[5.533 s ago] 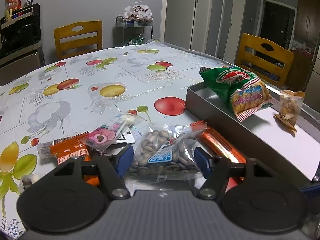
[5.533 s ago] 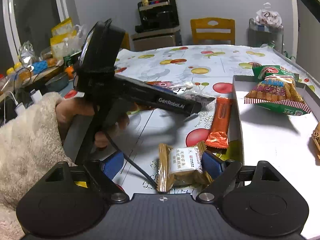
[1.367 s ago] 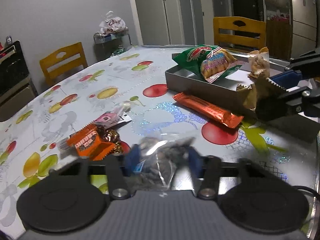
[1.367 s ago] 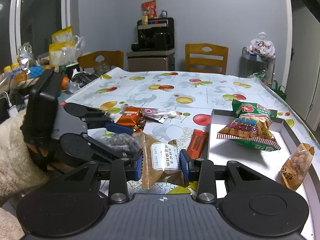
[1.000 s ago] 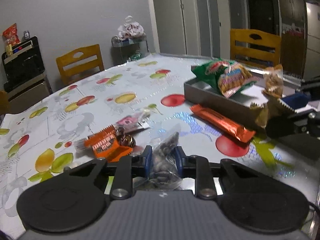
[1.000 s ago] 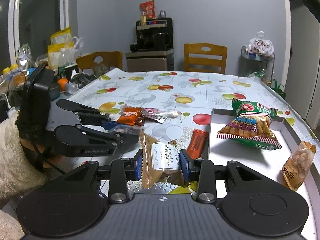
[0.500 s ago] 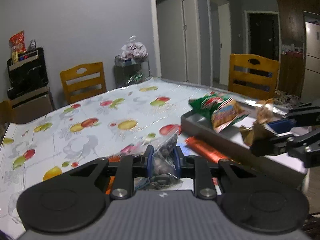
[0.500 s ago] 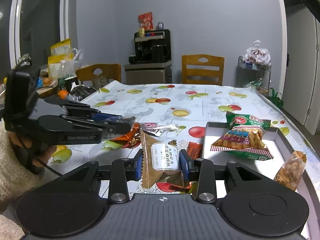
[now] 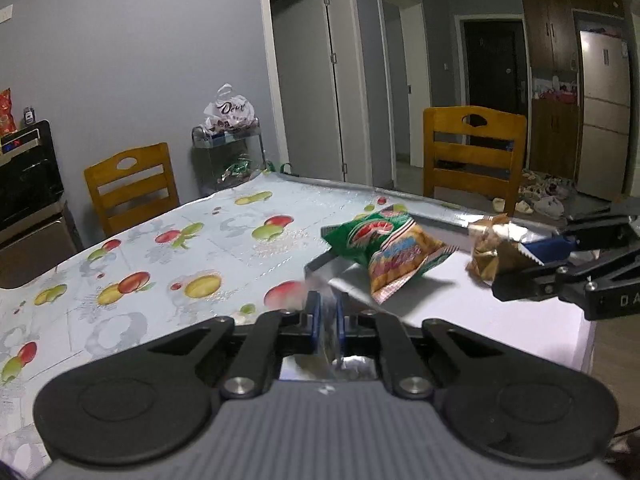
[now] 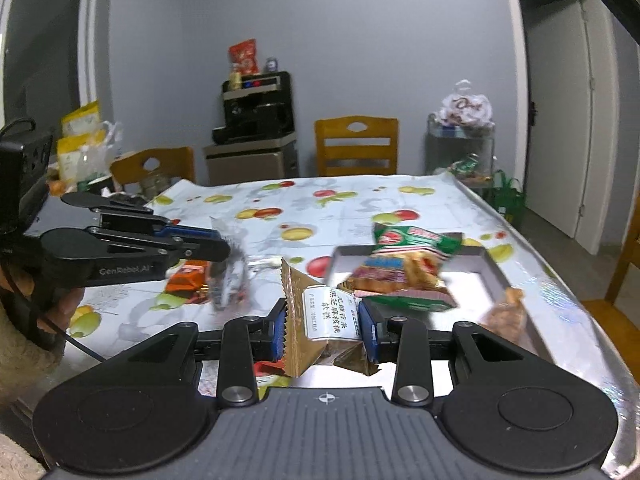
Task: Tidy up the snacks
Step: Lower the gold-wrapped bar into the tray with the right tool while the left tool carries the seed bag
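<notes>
My left gripper [image 9: 325, 312] is shut on the thin top edge of a clear bag of seeds [image 10: 230, 274]. In the right wrist view the bag hangs blurred from that gripper [image 10: 218, 246], above the table. My right gripper [image 10: 323, 326] is shut on a gold-brown pastry packet [image 10: 320, 316] with a white label. The left wrist view shows the packet [image 9: 488, 256] and the right gripper [image 9: 520, 266] over the grey tray [image 9: 480, 320]. Inside the tray [image 10: 474, 252] lie a green cracker bag [image 10: 404, 268] and a small bag of nuts [image 10: 506, 312].
An orange wrapped snack [image 10: 188, 280] lies on the fruit-patterned tablecloth [image 9: 180, 264] left of the tray. Wooden chairs [image 9: 474, 156] [image 10: 356, 148] stand at the table's far edges. A person's hand [image 10: 60, 308] holds the left gripper's handle.
Both grippers have risen and travelled toward the tray with their snacks. The left jaws have squeezed nearly together on the bag's edge. The loose snacks dropped out of the left view.
</notes>
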Action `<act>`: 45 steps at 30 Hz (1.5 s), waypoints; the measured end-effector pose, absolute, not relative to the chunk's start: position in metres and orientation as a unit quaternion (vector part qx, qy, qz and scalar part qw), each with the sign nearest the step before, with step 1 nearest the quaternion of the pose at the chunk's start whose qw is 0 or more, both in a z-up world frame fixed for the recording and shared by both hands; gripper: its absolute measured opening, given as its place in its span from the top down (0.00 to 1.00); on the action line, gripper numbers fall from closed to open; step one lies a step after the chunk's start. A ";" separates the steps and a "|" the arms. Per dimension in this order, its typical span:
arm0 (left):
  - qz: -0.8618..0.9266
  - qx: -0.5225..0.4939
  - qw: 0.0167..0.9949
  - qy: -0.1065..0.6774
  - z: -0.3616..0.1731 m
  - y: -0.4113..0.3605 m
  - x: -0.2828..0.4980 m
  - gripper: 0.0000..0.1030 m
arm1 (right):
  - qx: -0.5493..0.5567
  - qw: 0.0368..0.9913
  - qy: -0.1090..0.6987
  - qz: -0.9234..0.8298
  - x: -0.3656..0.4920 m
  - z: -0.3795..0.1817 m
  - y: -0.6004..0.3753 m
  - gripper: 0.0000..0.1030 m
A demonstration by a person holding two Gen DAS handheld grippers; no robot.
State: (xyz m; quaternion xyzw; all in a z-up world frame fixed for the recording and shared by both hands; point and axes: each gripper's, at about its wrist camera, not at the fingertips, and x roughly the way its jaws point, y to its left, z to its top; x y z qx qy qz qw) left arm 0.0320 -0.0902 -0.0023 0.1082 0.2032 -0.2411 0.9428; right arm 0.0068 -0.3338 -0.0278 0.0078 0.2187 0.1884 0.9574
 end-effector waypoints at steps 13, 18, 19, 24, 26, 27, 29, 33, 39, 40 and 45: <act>-0.255 0.155 0.919 0.257 -0.017 -0.112 0.042 0.96 | 0.023 0.961 0.222 0.163 0.003 -0.036 -0.376 0.64; -0.254 0.137 0.908 0.303 -0.038 -0.109 0.049 0.51 | 0.030 0.960 0.230 0.157 0.001 -0.042 -0.385 0.64; -0.249 0.129 0.911 0.302 -0.040 -0.106 0.049 0.31 | 0.031 0.960 0.230 0.156 0.000 -0.042 -0.386 0.64; -0.270 0.054 0.907 0.319 -0.043 -0.090 0.053 0.11 | 0.035 0.959 0.234 0.154 0.001 -0.044 -0.390 0.64; -0.270 0.059 0.901 0.334 -0.048 -0.094 0.056 0.10 | 0.038 0.959 0.233 0.156 0.001 -0.044 -0.390 0.64; -0.261 0.069 0.901 0.340 -0.053 -0.098 0.056 0.10 | 0.038 0.959 0.233 0.157 0.002 -0.044 -0.389 0.64; -0.245 0.076 0.899 0.354 -0.062 -0.101 0.060 0.10 | 0.035 0.959 0.231 0.160 0.000 -0.043 -0.387 0.64; -0.243 0.047 0.888 0.388 -0.075 -0.103 0.069 0.10 | 0.034 0.959 0.233 0.161 -0.001 -0.043 -0.386 0.64; -0.236 0.084 0.902 0.353 -0.079 -0.115 0.055 0.35 | 0.030 0.959 0.234 0.159 -0.001 -0.043 -0.384 0.64; -0.239 0.082 0.901 0.352 -0.077 -0.115 0.055 0.42 | 0.030 0.959 0.234 0.158 0.000 -0.043 -0.383 0.64; -0.227 0.091 0.905 0.348 -0.074 -0.111 0.054 0.48 | 0.029 0.959 0.233 0.158 0.000 -0.043 -0.383 0.64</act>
